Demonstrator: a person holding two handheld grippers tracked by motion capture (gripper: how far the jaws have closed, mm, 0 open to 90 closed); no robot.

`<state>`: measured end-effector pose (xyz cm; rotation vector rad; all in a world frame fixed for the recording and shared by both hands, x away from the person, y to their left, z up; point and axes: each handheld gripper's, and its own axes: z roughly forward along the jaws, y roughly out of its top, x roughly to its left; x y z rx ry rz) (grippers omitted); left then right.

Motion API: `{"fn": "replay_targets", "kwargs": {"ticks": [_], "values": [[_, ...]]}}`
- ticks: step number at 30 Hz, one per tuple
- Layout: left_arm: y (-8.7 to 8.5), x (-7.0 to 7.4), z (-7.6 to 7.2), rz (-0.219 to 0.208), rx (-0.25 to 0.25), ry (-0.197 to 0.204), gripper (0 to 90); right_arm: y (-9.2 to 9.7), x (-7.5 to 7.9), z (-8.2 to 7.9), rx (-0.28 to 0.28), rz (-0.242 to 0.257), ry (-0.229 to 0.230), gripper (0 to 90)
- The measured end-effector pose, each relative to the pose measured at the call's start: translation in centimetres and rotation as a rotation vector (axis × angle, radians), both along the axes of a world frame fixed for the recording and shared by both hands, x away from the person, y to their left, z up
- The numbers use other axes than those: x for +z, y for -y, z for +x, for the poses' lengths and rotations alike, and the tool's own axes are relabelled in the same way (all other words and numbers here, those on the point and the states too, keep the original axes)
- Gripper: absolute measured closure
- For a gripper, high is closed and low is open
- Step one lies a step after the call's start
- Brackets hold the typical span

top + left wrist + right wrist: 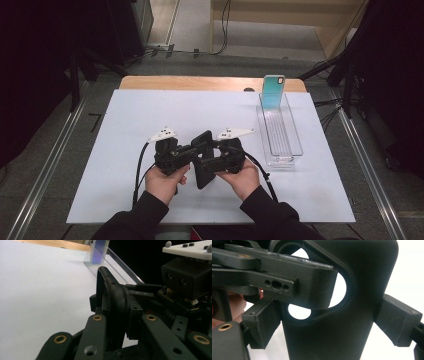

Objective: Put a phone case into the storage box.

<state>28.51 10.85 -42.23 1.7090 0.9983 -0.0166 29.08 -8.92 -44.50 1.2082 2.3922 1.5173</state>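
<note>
**A:** Starting at the fingers: how does the left gripper [194, 150] stand?

**B:** Its fingers [312, 287] are pinched together on the black phone case [202, 176], one reaching through the camera cut-out, so they bite the rim at the case's far end. In the left gripper view that rim [115, 302] shows edge-on between them.

**A:** And the right gripper [209, 162]?

**B:** Its fingers [399, 325] stand wide, one on each long edge, and both seem to press the case across its width.

**A:** Where is the case, then?

**B:** Held above the white bench [125, 150] between the two hands, near the person's edge. Its long axis runs roughly away from the person, the lower end toward them.

**A:** What lies beyond?

**B:** A clear tray [298, 145] off to the right, well apart, its long axis also running away from the person, with a teal case [273, 92] upright at its far end. The right hand is nearer it, so I judge that a move there would go rightward, the case already almost parallel to the tray.
</note>
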Motion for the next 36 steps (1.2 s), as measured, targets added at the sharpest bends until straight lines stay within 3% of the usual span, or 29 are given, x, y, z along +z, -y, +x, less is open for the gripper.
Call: {"fn": "replay_targets", "kwargs": {"ticks": [4, 6, 9, 15, 19, 25, 29, 34, 36], "values": [[0.0, 0.1, 0.0, -0.009, -0.006, 0.001, 80.2, 0.1, 0.2, -0.1, -0.002, -0.01, 0.011, 11.4], [0.2, 0.1, 0.0, -0.012, -0.018, 0.009, 72.1, 0.1, 0.3, -0.2, -0.002, -0.018, 0.019, 11.7], [0.3, 0.1, 0.1, 0.006, -0.024, -0.008, 60.7, 0.2, 0.3, 0.0, -0.008, -0.025, 0.016, 11.8], [-0.3, 0.4, 0.3, -0.006, -0.016, -0.02, 47.7, 1.1, 0.0, 0.5, -0.039, -0.035, 0.008, 11.9], [-0.8, 0.6, 0.4, -0.012, -0.032, -0.027, 43.9, 1.7, 0.0, 0.8, -0.053, -0.04, 0.009, 11.9], [-1.5, 0.6, 0.6, -0.016, -0.075, -0.085, 39.0, 2.7, 0.1, 1.2, -0.067, -0.055, 0.011, 11.9], [-2.1, 0.7, 0.8, -0.012, -0.092, -0.099, 36.2, 3.5, 0.2, 1.4, -0.057, -0.058, 0.008, 11.9], [-2.7, 0.6, 1.0, 0.003, -0.116, -0.105, 34.0, 4.4, 0.6, 1.8, -0.036, -0.058, 0.012, 11.9], [-2.7, 0.6, 1.0, 0.033, -0.13, -0.111, 33.1, 4.8, 0.8, 1.9, -0.031, -0.057, 0.014, 11.9]]}}
